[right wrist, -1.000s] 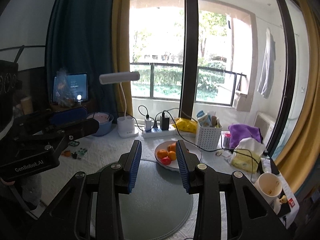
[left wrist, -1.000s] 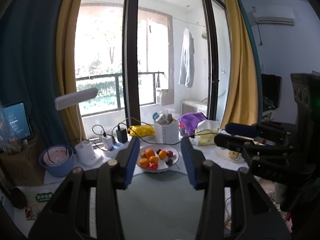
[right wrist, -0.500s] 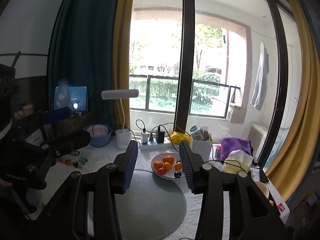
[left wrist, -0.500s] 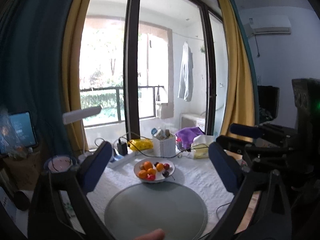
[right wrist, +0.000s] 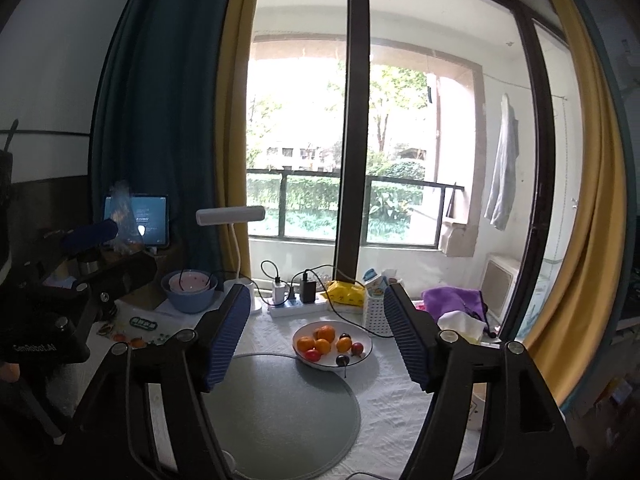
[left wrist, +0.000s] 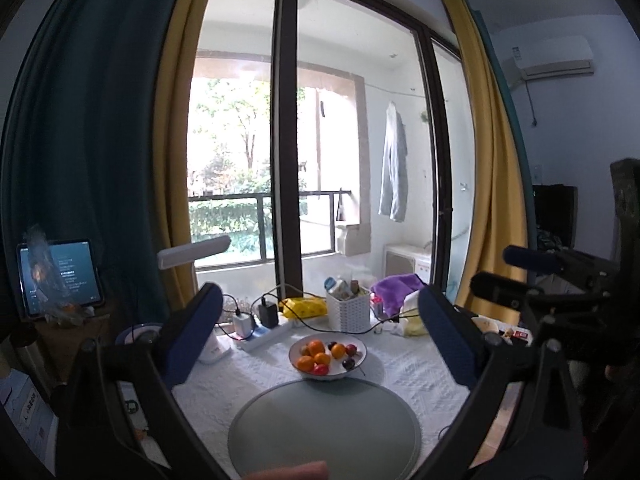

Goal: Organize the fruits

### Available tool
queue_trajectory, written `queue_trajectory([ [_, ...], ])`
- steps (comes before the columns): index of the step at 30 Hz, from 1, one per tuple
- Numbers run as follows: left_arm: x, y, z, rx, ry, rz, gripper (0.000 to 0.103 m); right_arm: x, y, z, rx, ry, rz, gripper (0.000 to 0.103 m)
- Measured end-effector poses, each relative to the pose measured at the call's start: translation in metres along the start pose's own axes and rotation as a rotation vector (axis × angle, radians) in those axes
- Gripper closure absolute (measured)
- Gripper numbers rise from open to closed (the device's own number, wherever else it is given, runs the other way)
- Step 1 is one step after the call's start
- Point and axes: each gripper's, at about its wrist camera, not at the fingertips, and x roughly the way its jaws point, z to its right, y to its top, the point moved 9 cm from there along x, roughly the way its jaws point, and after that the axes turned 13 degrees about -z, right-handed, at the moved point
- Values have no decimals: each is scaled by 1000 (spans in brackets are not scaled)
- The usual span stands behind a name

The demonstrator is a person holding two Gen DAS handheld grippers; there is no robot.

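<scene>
Both grippers up off the table, aimed across it at the window. Left gripper (left wrist: 320, 334) spread wide, nothing between the pads, just opened out. Right gripper (right wrist: 316, 334) also parted, less widely, jaws just been opening, nothing gripped.

Fruit sitting in a white bowl (left wrist: 358, 344) on the white tablecloth (left wrist: 416, 364), well ahead of both tools and apart from them. From the left wrist, bowl framed between the 2 blue pads (left wrist: 192, 334), slightly right of centre. From the right wrist, same bowl (right wrist: 360, 338) between the pads too, low in the gap. Inside it: several oranges (right wrist: 325, 333), a red fruit (right wrist: 313, 355), dark cherries (right wrist: 342, 360), one cherry stem hanging over the near rim.

Round grey mat (left wrist: 324, 432) lying bare on the cloth, just this side of the bowl, its far edge touching or nearly under the bowl's base; hard to tell which. Mat below and between the fingers in both views.

Behind the bowl: white basket (left wrist: 348, 312), yellow pack (left wrist: 304, 306), power strip (left wrist: 266, 330) with chargers, desk lamp (right wrist: 230, 216), blue bowl (right wrist: 190, 296) to the left.
</scene>
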Motion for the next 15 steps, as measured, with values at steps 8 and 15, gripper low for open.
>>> queue_trajectory([
  [8,-3,4,-3,-26,5,14,4,-4,2,4,3,-14,11,30],
  [15,-1,2,1,-22,-3,2,4,-2,0,7,7,-18,2,30],
])
